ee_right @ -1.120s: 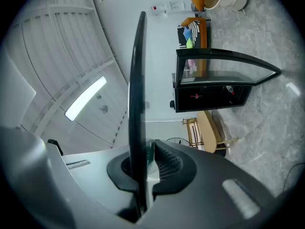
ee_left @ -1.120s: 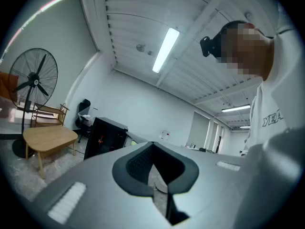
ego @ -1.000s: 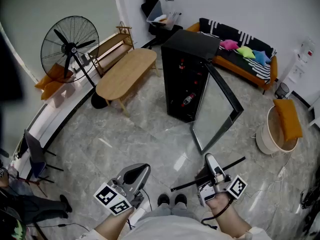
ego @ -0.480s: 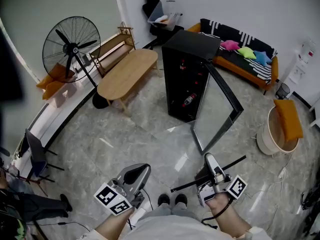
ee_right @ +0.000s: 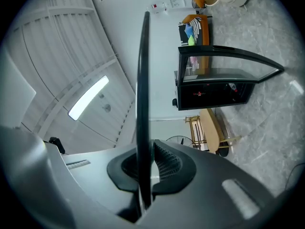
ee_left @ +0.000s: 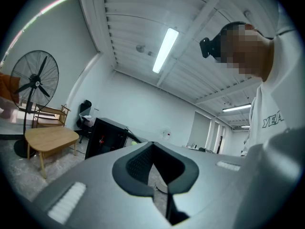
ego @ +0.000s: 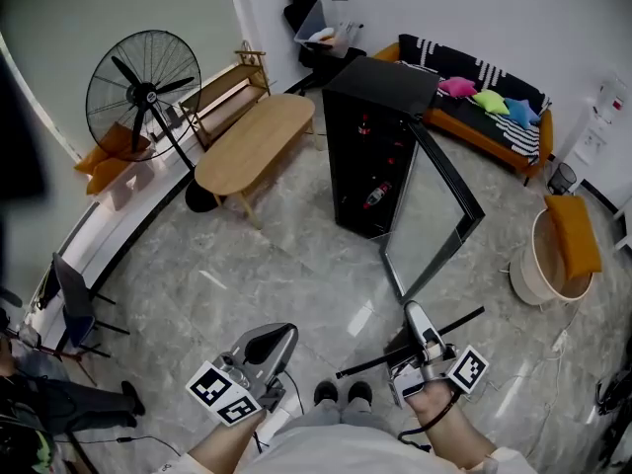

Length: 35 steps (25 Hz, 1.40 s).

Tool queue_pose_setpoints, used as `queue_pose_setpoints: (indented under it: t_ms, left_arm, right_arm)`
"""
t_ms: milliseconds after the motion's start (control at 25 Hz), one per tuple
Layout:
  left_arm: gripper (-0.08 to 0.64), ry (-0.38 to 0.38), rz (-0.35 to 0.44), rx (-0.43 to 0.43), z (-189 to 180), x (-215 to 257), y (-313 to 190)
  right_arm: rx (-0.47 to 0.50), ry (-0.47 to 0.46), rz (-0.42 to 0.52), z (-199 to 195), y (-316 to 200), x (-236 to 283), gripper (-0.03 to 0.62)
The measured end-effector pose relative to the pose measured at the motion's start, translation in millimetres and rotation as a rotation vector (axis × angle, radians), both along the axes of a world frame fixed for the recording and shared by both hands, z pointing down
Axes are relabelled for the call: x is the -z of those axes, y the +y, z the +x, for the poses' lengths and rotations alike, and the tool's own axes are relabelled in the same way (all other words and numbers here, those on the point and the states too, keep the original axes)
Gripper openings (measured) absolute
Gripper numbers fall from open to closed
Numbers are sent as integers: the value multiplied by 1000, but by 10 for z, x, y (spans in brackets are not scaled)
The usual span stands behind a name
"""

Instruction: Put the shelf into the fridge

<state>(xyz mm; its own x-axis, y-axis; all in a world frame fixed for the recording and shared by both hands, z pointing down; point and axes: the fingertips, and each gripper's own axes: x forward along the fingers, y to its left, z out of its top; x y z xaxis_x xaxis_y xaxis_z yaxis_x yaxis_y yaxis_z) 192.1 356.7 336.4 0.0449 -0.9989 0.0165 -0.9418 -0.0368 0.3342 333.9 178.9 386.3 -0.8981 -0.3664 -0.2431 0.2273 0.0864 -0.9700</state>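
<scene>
A black fridge (ego: 380,117) stands mid-room with its glass door (ego: 434,215) swung open toward me; bottles show inside. My right gripper (ego: 413,316) is shut on the shelf (ego: 444,328), a thin dark panel seen edge-on, held low over the floor in front of the door. In the right gripper view the shelf (ee_right: 142,80) runs up as a narrow black bar from between the pads of the right gripper (ee_right: 145,168), with the fridge (ee_right: 214,87) beyond. My left gripper (ego: 272,339) hangs beside my left knee, shut and holding nothing. The left gripper (ee_left: 153,159) points toward the fridge (ee_left: 107,135).
An oval wooden table (ego: 255,141) and a big standing fan (ego: 143,82) sit left of the fridge. An orange sofa (ego: 484,107) lines the back wall. A white tub with an orange cushion (ego: 553,255) stands right of the door. A dark chair (ego: 69,304) is at far left.
Both grippers have kept their places and grips. The room has slid slightly down and right in the head view.
</scene>
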Motion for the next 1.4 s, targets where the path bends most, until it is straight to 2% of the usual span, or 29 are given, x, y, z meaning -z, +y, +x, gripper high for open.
queue_pose_setpoints:
  t_ms: [800,1400]
  left_arm:
    - [-5,8,-16,25,-120,-51,-101]
    - [-5,-17,-36,127,-316,-76,-246]
  right_arm:
    - [29,-9,-4,-191,-104,-17,14]
    - [103,-21,-11,-557,-488,-92,14]
